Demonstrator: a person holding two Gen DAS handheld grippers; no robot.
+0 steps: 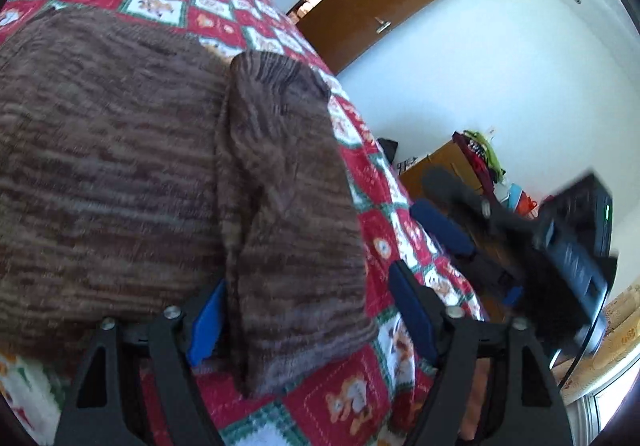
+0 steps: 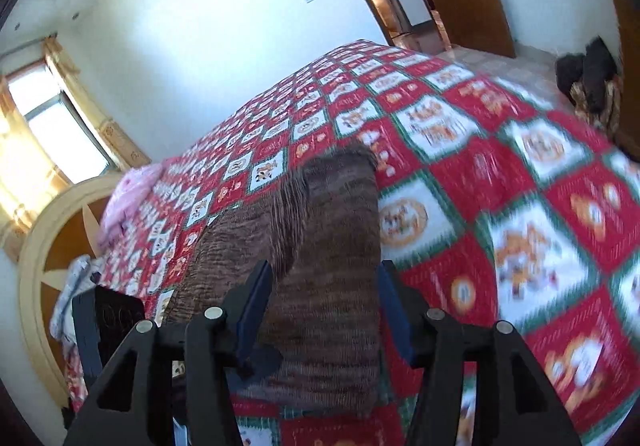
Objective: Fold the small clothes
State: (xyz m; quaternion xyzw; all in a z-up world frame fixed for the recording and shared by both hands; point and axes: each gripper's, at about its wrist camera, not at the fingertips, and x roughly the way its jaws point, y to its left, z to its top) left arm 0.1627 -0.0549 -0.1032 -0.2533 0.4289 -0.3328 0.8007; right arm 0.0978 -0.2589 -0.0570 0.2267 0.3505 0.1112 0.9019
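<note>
Left wrist view: sweater (image 1: 120, 174) is lying on the quilt (image 1: 360, 398), its sleeve (image 1: 288, 230) running between the left gripper's (image 1: 312, 322) parted, empty jaws. Right gripper (image 2: 320, 310) is straddling that sleeve too, jaws apart, gripping nothing. Risk: sleeve bunching if a pad drags it. Blur is hiding whether pads are touching.

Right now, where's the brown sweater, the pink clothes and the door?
brown sweater (image 1: 120, 166), left wrist view, its flat body.
pink clothes (image 2: 128, 194), right wrist view, middle of the heap.
door (image 1: 380, 6), left wrist view, wooden panel.
</note>
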